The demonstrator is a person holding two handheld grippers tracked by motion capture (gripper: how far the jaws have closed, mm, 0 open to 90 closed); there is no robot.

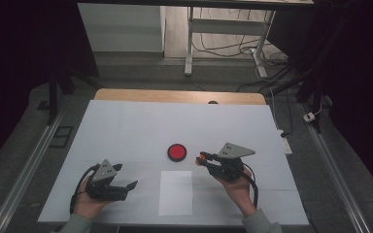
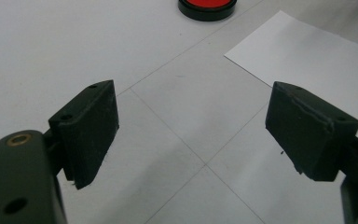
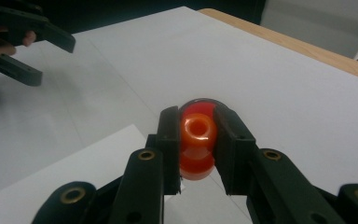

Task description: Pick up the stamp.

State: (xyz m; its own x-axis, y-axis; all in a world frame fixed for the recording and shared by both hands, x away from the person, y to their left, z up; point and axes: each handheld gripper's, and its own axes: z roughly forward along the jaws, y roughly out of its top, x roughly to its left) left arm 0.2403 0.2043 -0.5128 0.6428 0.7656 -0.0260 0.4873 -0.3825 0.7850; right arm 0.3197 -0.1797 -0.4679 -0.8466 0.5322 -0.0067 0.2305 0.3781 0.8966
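My right gripper [image 1: 202, 158] is shut on a small orange ring-shaped piece [image 1: 199, 158], held a little above the white table cover just right of a red disc with a black rim [image 1: 177, 152]. In the right gripper view the orange piece [image 3: 198, 133] sits between the black jaws of the right gripper [image 3: 198, 116], and the red disc [image 3: 196, 106] peeks out behind it. My left gripper [image 1: 126, 175] rests at the front left, open, with nothing between its jaws. The left gripper view shows the left gripper [image 2: 191, 116] spread wide over bare cover, the red disc [image 2: 207, 5] far ahead.
A white sheet of paper [image 1: 176, 192] lies at the front middle between the two hands, also seen as the paper [image 2: 307, 51]. The white cover [image 1: 126, 126] ends at a wooden table edge [image 1: 175, 95] at the back. Desk legs and cables [image 1: 223, 46] stand on the floor beyond.
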